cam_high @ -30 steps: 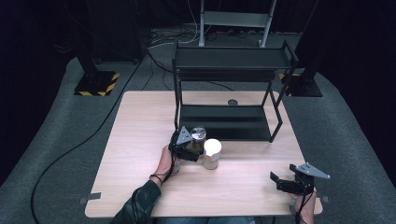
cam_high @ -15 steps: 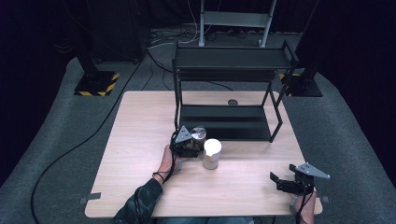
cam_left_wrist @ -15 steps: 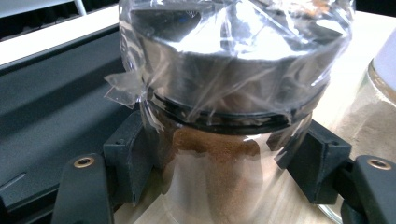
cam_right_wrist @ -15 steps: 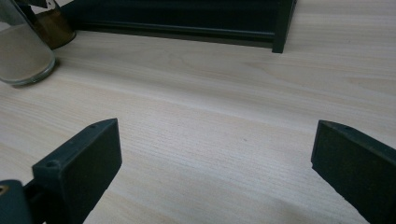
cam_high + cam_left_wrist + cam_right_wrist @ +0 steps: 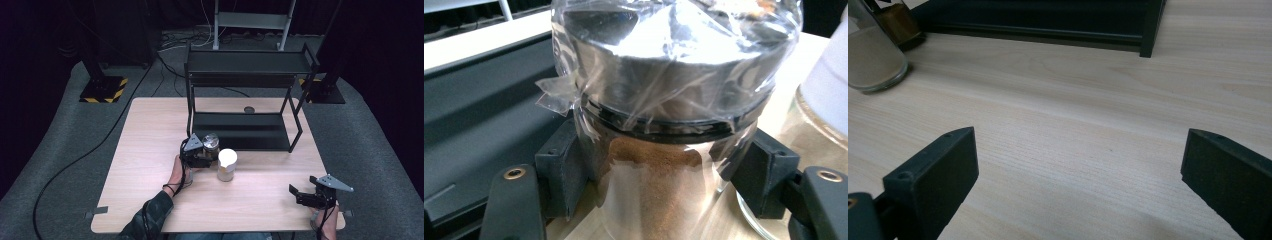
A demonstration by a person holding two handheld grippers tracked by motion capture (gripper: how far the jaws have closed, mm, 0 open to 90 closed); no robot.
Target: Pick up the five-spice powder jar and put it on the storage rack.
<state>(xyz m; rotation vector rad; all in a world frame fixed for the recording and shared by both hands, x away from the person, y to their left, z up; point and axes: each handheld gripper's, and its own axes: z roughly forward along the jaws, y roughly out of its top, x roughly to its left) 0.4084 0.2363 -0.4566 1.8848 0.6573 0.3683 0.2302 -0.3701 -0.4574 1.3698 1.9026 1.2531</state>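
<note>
Seen from above: a pale wooden table (image 5: 150, 200) on grey carpet, with a black two-tier metal shelf rack (image 5: 247, 97) standing at its far side. Near the table's middle, just in front of the rack's lower tier, the left gripper (image 5: 200, 156), held in a hand (image 5: 177, 172) reaching in from below. Closed between its jaws, a glass jar (image 5: 210, 142) with a silver lid. Touching or just beside that jar, on the side nearer the person, a second jar with a white lid (image 5: 226, 164), standing upright on the table. Small dark round object (image 5: 248, 109) lying on the table behind the rack's lower shelf. At the near right corner of the table, the right gripper (image 5: 305, 194), well apart from both jars. From the left gripper view: the glass jar (image 5: 659, 150) pressed on both sides by the black pads (image 5: 561, 172), wrapped in crinkled clear film, silver lid on top, brown powder inside; part of the white-lidded jar (image 5: 824, 95) at the right edge. From the right gripper view: jaws spread wide over bare wood, nothing between them, the right gripper (image 5: 1078, 170) low above the table, a jar base with pale powder (image 5: 873, 60) at upper left.
</note>
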